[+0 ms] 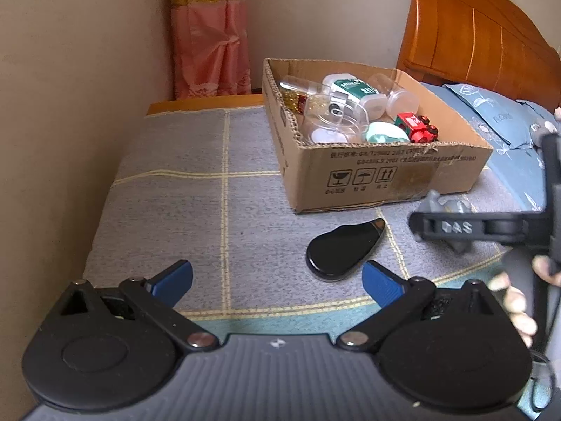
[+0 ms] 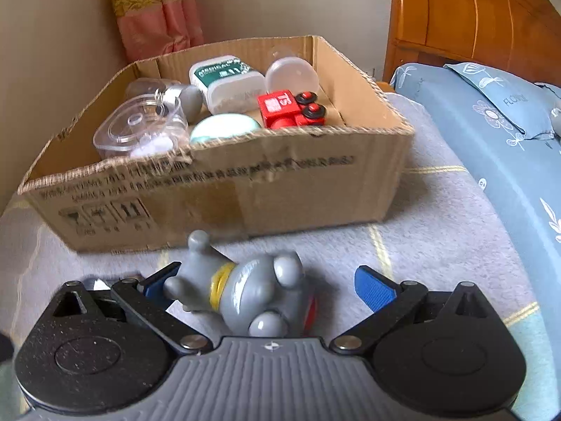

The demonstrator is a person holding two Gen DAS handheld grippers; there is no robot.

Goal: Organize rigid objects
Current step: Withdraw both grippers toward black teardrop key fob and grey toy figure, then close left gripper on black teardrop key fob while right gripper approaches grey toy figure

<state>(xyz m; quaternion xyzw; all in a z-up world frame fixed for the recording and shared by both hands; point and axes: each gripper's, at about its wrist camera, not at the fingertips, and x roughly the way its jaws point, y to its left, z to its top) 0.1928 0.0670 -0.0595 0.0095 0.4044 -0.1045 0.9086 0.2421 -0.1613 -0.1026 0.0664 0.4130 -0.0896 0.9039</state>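
A grey toy figure with a yellow band [image 2: 242, 291] lies on the grey checked mat between the open fingers of my right gripper [image 2: 266, 284]; the left finger touches it, the right finger stands apart. It shows behind the right gripper in the left wrist view [image 1: 452, 207]. A flat black glossy object [image 1: 343, 249] lies on the mat just ahead of my left gripper [image 1: 277, 277], which is open and empty. A cardboard box [image 1: 385, 172] [image 2: 245, 189] behind holds a red toy train [image 2: 291, 108], clear containers and a green-labelled case.
The mat [image 1: 196, 203] covers a low surface against a beige wall on the left. A bed with blue bedding [image 2: 491, 133] and a wooden headboard [image 1: 484, 31] stands to the right. A pink curtain [image 1: 210, 31] hangs behind.
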